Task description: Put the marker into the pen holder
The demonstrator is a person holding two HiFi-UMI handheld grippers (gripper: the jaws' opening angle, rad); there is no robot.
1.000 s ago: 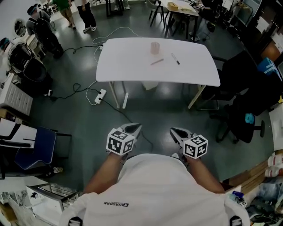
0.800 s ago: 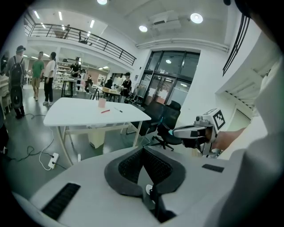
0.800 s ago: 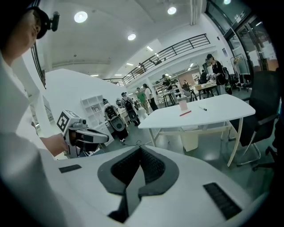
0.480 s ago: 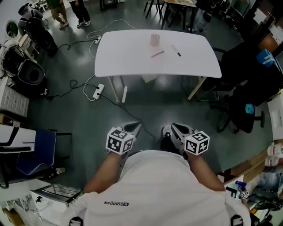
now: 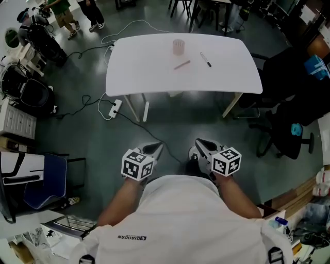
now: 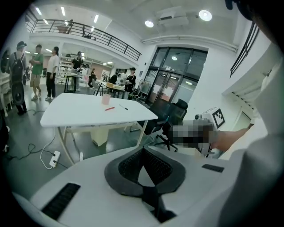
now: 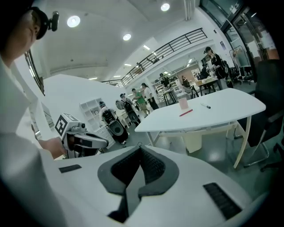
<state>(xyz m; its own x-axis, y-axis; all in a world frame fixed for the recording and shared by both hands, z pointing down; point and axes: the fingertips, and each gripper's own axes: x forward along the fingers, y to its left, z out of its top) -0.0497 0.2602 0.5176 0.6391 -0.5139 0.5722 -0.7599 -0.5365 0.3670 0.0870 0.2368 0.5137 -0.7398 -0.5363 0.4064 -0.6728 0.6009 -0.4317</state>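
A white table (image 5: 139, 67) stands well ahead of me. On it are a pale pink pen holder (image 5: 178, 46), a reddish marker (image 5: 182, 65) lying just in front of it, and a black-and-white marker (image 5: 205, 60) to the right. My left gripper (image 5: 157, 147) and right gripper (image 5: 200, 144) are held close to my body over the floor, far from the table. Both are shut with nothing between the jaws. The right gripper view shows the holder (image 7: 183, 103) and both markers (image 7: 186, 112) far off; the left gripper view shows the holder (image 6: 106, 99) far off too.
A power strip (image 5: 116, 108) and cables lie on the floor by the table's left legs. Black office chairs (image 5: 289, 103) stand to the right, a blue chair (image 5: 44, 175) to the left. People (image 5: 90, 13) stand beyond the table at far left.
The table has come a little nearer and lower in the head view. A shoe now shows beside the right gripper, which has shifted slightly left. Both grippers stay shut.
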